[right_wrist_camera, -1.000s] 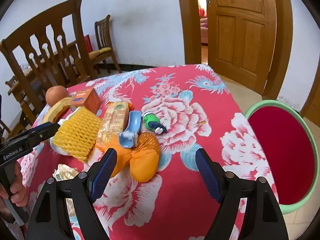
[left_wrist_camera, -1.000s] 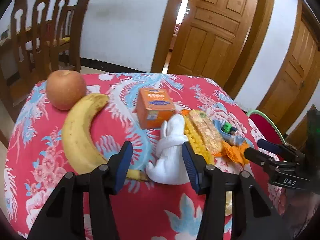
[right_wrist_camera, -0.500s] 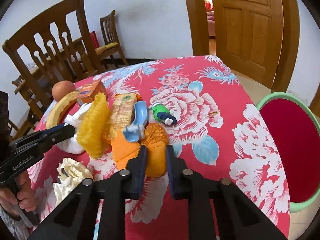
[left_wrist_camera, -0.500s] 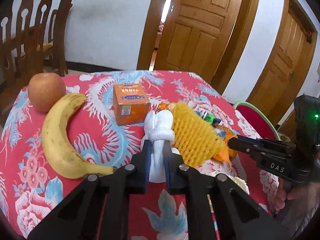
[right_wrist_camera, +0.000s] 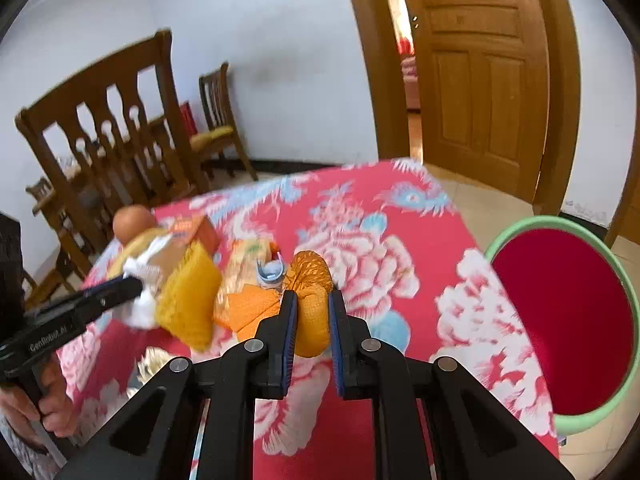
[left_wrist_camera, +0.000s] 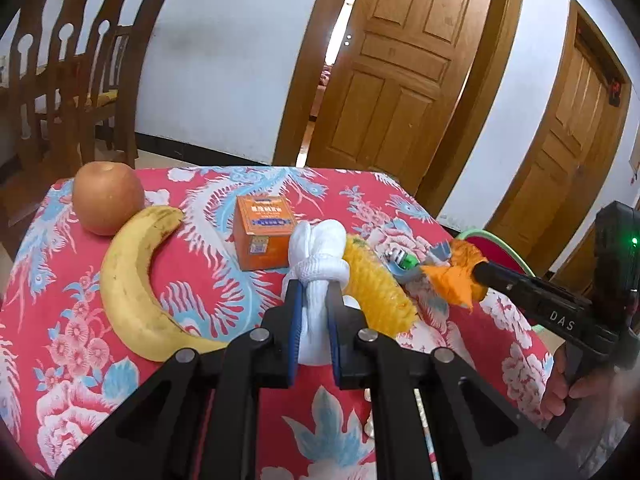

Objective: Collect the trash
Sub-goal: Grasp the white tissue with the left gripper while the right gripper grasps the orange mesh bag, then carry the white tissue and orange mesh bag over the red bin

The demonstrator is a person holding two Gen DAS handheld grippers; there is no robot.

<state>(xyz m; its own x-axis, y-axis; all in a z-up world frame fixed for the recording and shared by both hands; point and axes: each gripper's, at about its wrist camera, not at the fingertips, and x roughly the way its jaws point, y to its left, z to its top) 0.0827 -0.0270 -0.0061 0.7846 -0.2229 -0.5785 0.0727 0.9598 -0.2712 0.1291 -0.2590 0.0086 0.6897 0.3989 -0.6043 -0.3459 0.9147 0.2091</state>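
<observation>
Knotted white foam netting [left_wrist_camera: 318, 280] beside yellow mesh sleeve [left_wrist_camera: 376, 292], both crumpled.

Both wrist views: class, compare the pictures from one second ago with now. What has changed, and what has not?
The left gripper closed on the white knotted foam net; the right gripper closed on the orange mesh bag and lifted it. The yellow banana, apple and orange box stayed put.

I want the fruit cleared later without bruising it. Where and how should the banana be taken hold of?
Grip the banana across its thick middle, coming from above with the fingers straddling the curve. It lies flat on the tablecloth, its far tip close to the apple, so the middle is the most open part.
</observation>
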